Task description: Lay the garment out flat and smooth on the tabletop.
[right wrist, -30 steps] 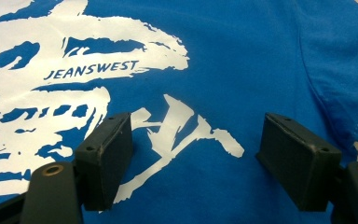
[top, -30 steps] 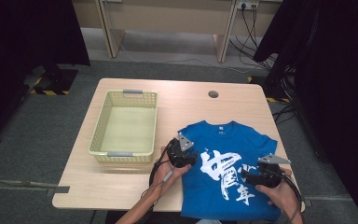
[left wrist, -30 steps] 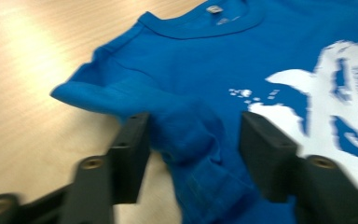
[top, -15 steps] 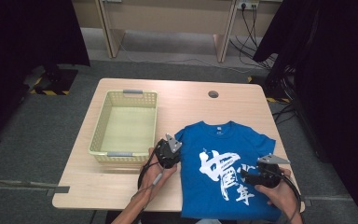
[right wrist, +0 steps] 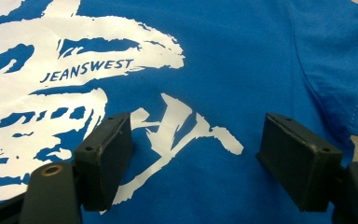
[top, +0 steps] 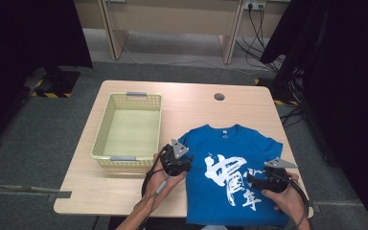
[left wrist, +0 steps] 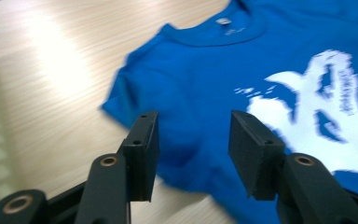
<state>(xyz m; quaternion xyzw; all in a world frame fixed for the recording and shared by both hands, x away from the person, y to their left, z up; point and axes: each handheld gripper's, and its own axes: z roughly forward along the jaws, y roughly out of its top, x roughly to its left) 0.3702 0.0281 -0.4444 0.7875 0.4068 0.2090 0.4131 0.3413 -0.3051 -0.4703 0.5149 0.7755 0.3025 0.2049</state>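
**Grippers poised over a blue T-shirt**

Blue T-shirt (top: 235, 177) lies flat on the wooden table (top: 191, 103) in the lower right of the high view, its collar toward the top of the frame and its hem reaching the table's near edge. White brush-style characters cover its chest.

The left gripper (top: 184, 163), held in the person's left hand (top: 165, 179), sits at the shirt's left sleeve, just right of the yellow basket (top: 104, 132) that stands in the left half of the table. In the left gripper view its jaws stand apart above the sleeve (left wrist: 140, 100), with blue cloth showing through the gap and nothing pinched; they have just been opening again after a brief squeeze. The collar and its small label lie toward the top of that view.

The right gripper (top: 253, 181) rests low at the shirt's right side, in the lower right of the high view, carried by the right hand (top: 287, 196). In the right gripper view its jaws are spread wide over the print, the word JEANSWEST readable at upper left, and the pads (right wrist: 105, 154) hold nothing.

A round hole (top: 219, 97) sits in the tabletop near its far edge.
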